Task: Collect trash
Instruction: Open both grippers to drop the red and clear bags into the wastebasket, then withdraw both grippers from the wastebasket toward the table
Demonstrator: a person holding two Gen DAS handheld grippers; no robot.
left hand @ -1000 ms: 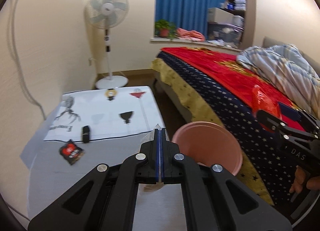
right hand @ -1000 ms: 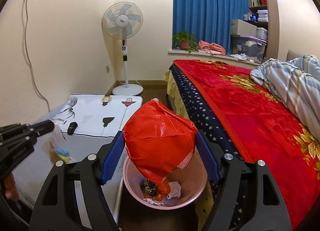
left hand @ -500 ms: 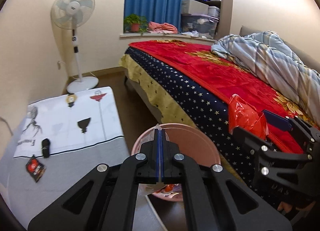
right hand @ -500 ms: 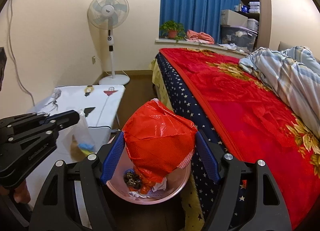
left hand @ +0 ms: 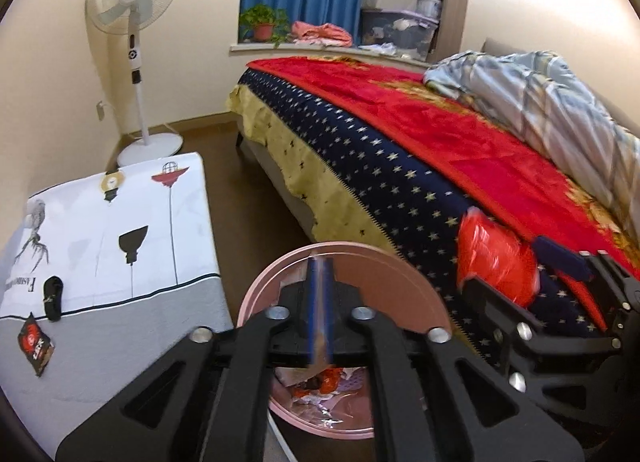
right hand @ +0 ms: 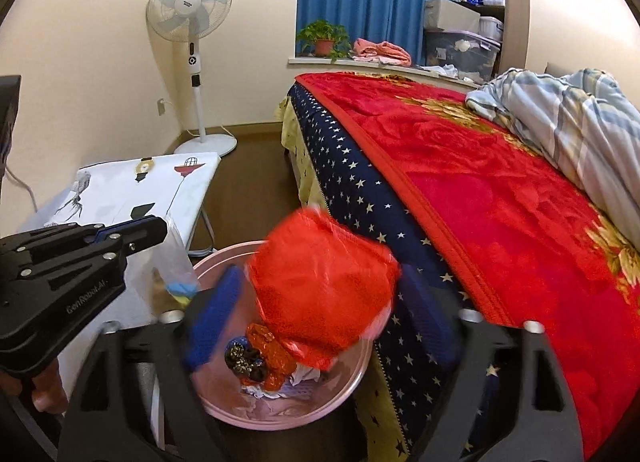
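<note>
Both grippers now hang over the pink basin (right hand: 344, 390) on the floor between the bed (right hand: 500, 198) and the cloth-covered counter (left hand: 120, 238), having swung in from the counter side over the last second. The right gripper (right hand: 320, 302) has just been opening: its blue fingers (right hand: 218, 314) stand spread wide, clear gaps show on both sides of the crumpled red plastic bag (right hand: 324, 282), and the bag is blurred above the rubbish already in the basin, so it looks released and falling rather than held. The left gripper (left hand: 319, 314) was pressed shut a moment ago and has just been parting; in its own view a narrow slit shows between the blue fingers (left hand: 310, 302), and the small clear plastic bag (right hand: 176, 262) with a blue-and-yellow scrap inside hangs below the fingertips at the basin's near rim. Whether the fingers pinch its top edge or have let go cannot be told. By the look of it both pieces are being dropped in together, which leaves the red-and-black snack wrapper (left hand: 36, 346) and a small black object (left hand: 52, 298) on the counter to collect.
</note>
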